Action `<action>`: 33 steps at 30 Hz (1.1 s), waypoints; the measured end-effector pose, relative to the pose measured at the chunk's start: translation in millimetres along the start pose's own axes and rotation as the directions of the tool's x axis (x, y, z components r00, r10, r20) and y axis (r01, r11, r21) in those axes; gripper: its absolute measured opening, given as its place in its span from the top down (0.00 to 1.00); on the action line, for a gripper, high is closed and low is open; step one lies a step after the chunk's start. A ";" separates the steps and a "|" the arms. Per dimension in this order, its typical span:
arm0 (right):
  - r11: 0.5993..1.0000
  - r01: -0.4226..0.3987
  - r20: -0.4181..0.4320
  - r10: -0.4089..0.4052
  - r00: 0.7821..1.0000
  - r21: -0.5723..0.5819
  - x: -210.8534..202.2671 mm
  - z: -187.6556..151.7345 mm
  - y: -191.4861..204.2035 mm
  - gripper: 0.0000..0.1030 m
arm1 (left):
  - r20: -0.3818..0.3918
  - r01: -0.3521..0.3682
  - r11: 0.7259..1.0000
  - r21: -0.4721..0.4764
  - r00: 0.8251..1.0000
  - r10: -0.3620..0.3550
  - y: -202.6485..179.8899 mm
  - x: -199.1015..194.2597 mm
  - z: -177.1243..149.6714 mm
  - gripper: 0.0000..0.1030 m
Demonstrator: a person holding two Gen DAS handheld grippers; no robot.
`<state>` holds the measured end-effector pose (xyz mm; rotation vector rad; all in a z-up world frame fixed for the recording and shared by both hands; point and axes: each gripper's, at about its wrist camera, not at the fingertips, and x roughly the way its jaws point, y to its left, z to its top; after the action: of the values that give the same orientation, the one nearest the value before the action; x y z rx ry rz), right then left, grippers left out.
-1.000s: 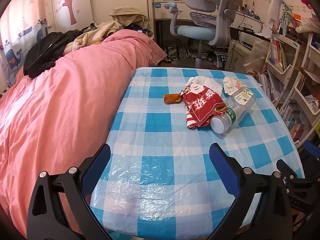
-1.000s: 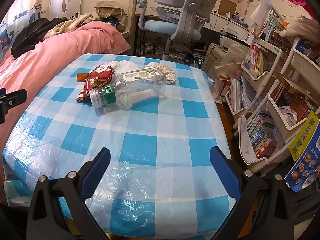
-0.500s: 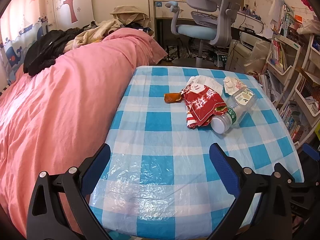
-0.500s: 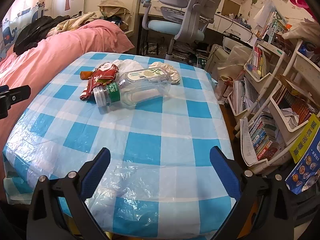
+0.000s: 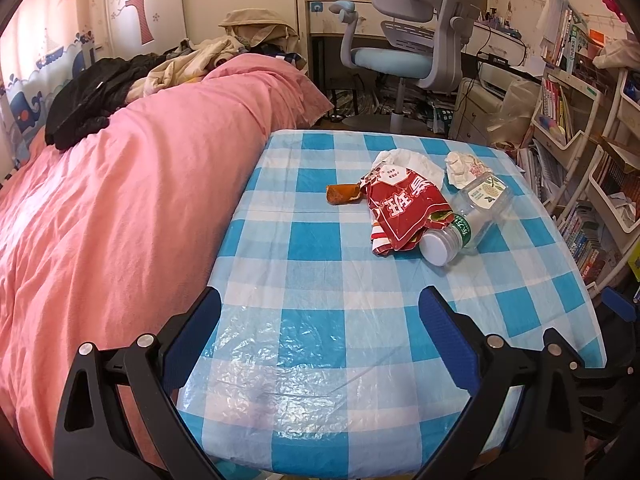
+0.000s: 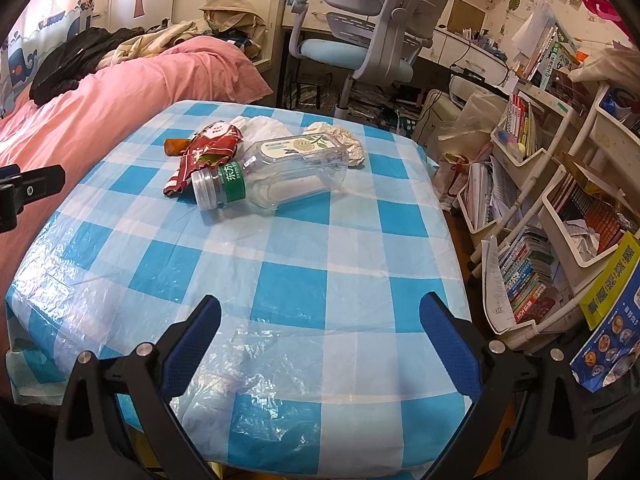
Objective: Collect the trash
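Left gripper (image 5: pixel 320 312) spread, empty, at near table edge. Trash clustered at far side: orange scrap (image 5: pixel 342 193), red wrapper (image 5: pixel 404 210), clear bottle (image 6: pixel 276 176) lying on its side, crumpled tissue (image 6: pixel 344 138). Right gripper (image 6: pixel 320 320) spread, empty. I judge bottle first: approach across its body, close mid-barrel, avoid the wrapper edge.

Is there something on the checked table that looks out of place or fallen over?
Yes. A clear plastic bottle lies on its side, touching a crumpled red wrapper. Behind them are crumpled white paper and a small brown scrap. Nothing looks spilled.
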<state>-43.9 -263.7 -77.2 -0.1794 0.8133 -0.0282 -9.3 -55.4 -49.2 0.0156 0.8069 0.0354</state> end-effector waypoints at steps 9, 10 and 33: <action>1.000 -0.002 0.000 0.002 1.000 0.000 0.1 -0.4 1.3 0.07 | 0.000 0.001 1.000 0.000 1.000 -0.001 0.4 0.2 0.3 0.07; 1.000 -0.002 0.000 0.002 1.000 0.000 -0.1 -0.5 1.4 0.07 | 0.000 0.000 1.000 0.001 1.000 0.000 0.8 0.3 0.4 0.07; 1.000 -0.006 0.001 0.006 1.000 -0.005 1.2 -0.3 5.3 0.07 | -0.002 0.003 1.000 0.000 1.000 -0.003 0.1 1.0 0.1 0.07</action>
<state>-43.5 -258.6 -79.2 -0.1812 0.8127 -0.0201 -8.5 -55.2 -49.8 0.0144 0.8092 0.0329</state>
